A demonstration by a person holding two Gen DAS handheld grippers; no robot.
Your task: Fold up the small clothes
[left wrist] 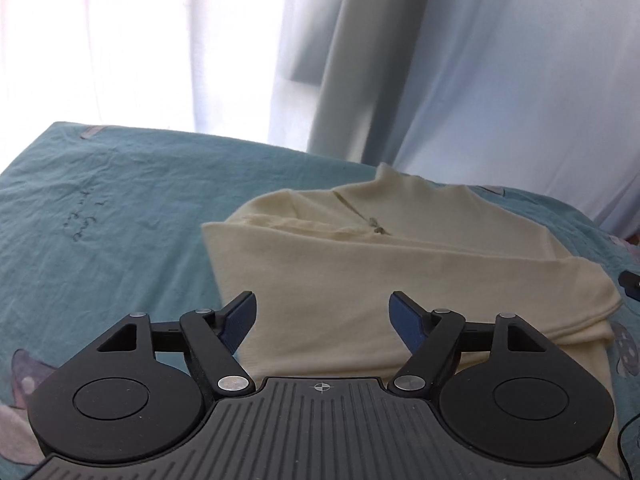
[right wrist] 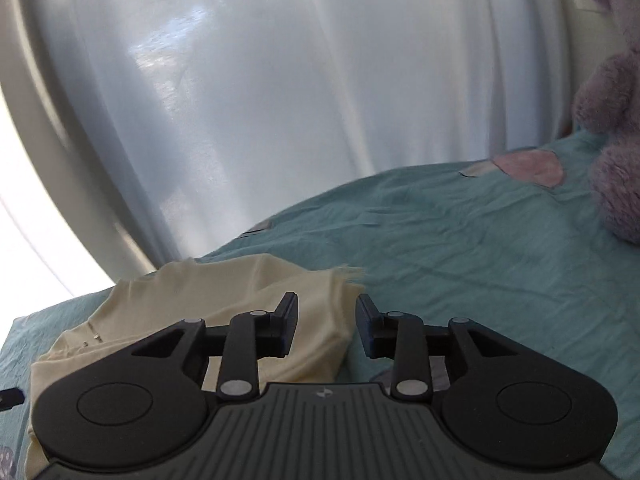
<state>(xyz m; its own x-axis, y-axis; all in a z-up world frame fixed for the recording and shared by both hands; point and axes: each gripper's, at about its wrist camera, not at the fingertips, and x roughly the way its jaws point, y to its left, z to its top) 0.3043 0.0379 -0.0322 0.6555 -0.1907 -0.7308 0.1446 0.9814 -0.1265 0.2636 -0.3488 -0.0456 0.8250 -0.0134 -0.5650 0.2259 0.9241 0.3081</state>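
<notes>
A cream knit garment (left wrist: 360, 264) with a short zip at the collar lies folded on the teal bedsheet (left wrist: 112, 216). My left gripper (left wrist: 322, 312) hovers over its near part, jaws wide apart, with nothing pinched between the blue pads (left wrist: 240, 320). In the right wrist view the same garment (right wrist: 208, 300) lies at lower left. My right gripper (right wrist: 327, 326) sits above the garment's right edge, its jaws partly apart. The cloth lies below the fingers, not between them. The far side of the garment is partly hidden by its own folds.
White curtains (right wrist: 280, 100) hang behind the bed and a bright window (left wrist: 120, 40) glows at left. A purple plush toy (right wrist: 616, 152) sits on the sheet at far right. A dark object (left wrist: 630, 282) with a cable lies at the garment's right edge.
</notes>
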